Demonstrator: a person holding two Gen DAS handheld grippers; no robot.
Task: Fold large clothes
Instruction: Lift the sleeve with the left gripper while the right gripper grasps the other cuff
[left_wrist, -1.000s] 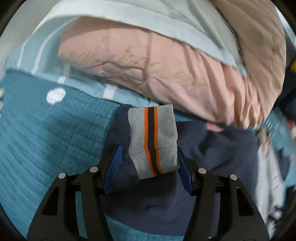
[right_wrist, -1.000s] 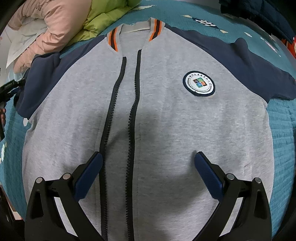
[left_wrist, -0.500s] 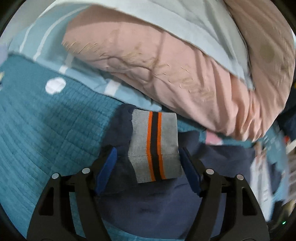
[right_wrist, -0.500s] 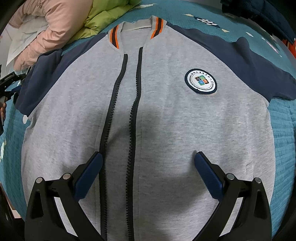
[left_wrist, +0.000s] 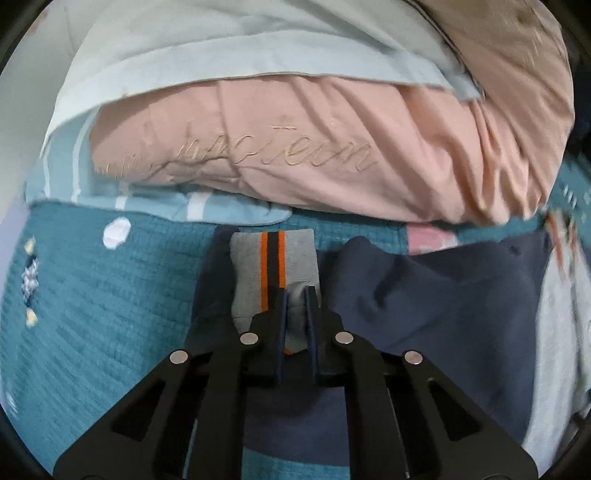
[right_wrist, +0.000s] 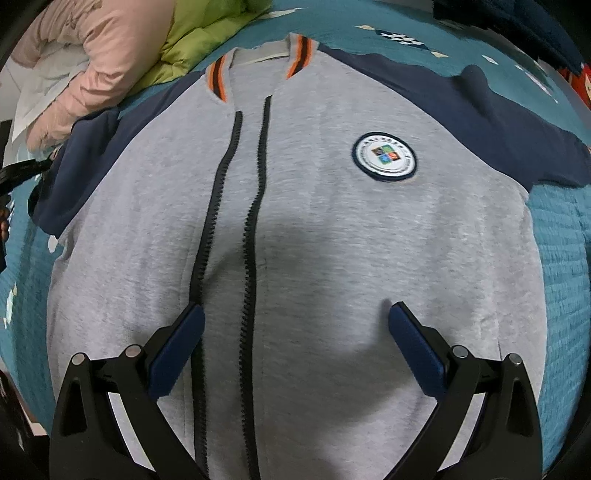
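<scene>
You had a jacket of soft, matt grey fleece knit, its cuff ribbed and its badge smooth with a slight sheen. The quilt under it was matt, ridged cloth. Your gripper fingers looked like matt plastic with shiny metal pins.

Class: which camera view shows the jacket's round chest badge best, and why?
The right wrist view: the round badge lies unobstructed on the grey jacket front. The left wrist view shows none of it, only the striped cuff and navy sleeve.
</scene>
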